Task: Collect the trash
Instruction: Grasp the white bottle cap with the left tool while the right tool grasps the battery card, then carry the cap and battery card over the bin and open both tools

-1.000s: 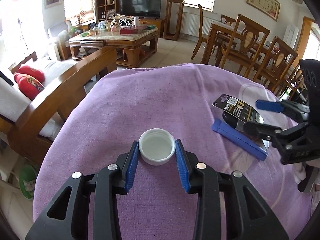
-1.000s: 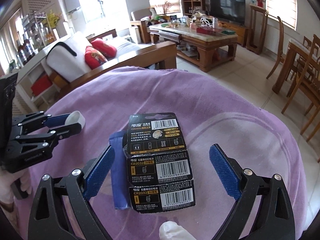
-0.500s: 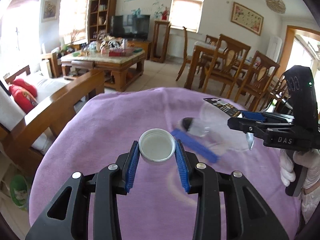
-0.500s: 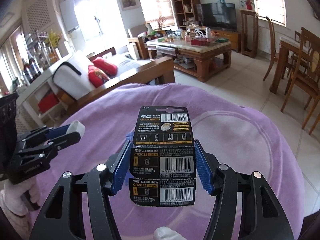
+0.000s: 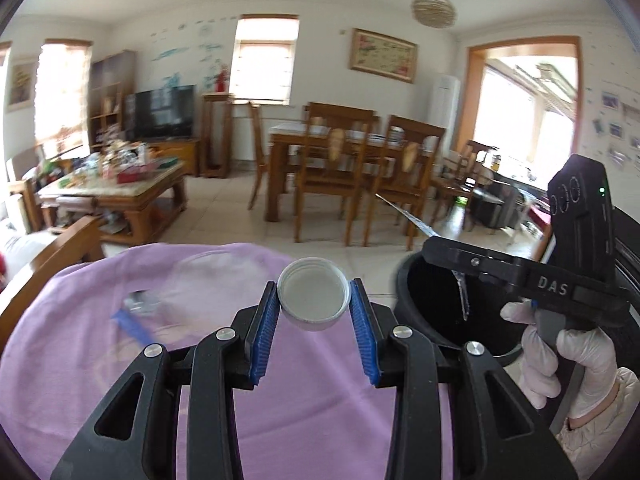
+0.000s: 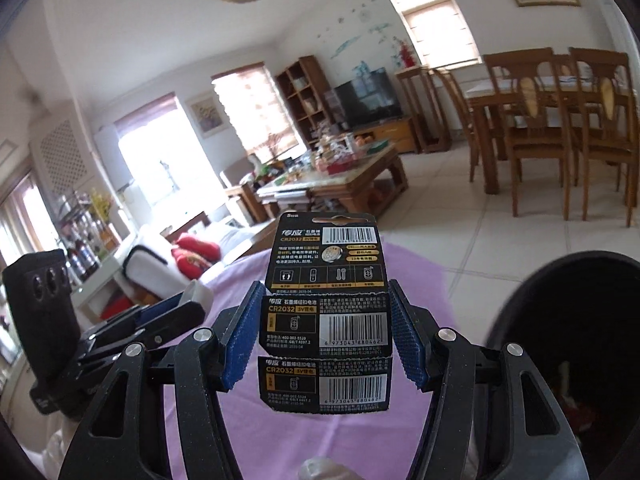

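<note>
Covering surface [image 5: 304, 412], purple cloth; dining chairs behind. Left gripper [image 5: 314, 312] clenched white bottle cap [image 5: 313, 298]; right gripper [image 6: 324, 336] grasped black battery card [image 6: 326, 312].

Black grippers [image 5: 314, 340] — blue ribbed fingers [image 5: 264, 332], silver screws, "DAS" marking; white glove [image 5: 576, 360].

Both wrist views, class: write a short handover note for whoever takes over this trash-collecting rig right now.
Left tool: shut on the white bottle cap, lifted above the purple cloth.
Right tool: jaws have just been closing and now clamp the black battery card, held upright in the air.
Black bin: beside the table, on the right.
Done: both pieces picked up and carried toward the bin.
Left: drop the card and cap in; a blue strip and a blurred clear wrapper remain on the cloth.
</note>
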Available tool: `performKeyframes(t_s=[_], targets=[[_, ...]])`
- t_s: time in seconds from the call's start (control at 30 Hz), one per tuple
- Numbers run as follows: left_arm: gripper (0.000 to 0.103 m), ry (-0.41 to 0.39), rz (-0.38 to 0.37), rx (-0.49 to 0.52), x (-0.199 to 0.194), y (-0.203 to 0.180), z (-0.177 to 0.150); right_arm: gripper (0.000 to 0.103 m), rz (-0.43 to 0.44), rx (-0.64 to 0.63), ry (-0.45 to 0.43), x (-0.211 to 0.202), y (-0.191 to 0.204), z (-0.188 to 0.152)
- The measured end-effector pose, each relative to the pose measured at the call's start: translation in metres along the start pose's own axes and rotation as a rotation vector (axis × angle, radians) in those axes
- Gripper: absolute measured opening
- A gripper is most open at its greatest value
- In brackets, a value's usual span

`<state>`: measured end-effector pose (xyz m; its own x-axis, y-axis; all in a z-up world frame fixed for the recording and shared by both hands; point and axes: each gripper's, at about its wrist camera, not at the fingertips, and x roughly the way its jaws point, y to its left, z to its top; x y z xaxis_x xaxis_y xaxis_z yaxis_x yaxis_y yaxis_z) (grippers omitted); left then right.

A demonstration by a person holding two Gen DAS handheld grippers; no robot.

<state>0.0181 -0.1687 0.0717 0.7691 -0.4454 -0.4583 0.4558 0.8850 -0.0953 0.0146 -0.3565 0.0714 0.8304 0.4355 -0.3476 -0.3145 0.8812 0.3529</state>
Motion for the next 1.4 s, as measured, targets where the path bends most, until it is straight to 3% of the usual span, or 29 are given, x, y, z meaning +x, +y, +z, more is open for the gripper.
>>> performKeyframes(t_s=[0.23, 0.47, 0.7, 0.93, 1.4], targets=[[0.036, 0.027, -0.147, 0.083, 0.042, -0.1, 0.0, 0.061, -0.163, 0.098, -0.073, -0.099, -0.098, -0.025], [0.036, 0.077, -0.21, 0.128, 0.078, -0.153, -0.016, 0.061, -0.224, 0.189, -0.081, -0.139, -0.171, -0.053], [0.036, 0.139, -0.215, 0.139, 0.117, -0.17, -0.023, 0.061, -0.229, 0.255, -0.06, -0.132, -0.207, -0.069], [0.036, 0.191, -0.197, 0.145, 0.142, -0.174, -0.031, 0.061, -0.215, 0.285, -0.055, -0.113, -0.213, -0.07], [0.038, 0.255, -0.179, 0.146, 0.159, -0.173, -0.038, 0.061, -0.222, 0.301, -0.025, -0.099, -0.221, -0.064]])
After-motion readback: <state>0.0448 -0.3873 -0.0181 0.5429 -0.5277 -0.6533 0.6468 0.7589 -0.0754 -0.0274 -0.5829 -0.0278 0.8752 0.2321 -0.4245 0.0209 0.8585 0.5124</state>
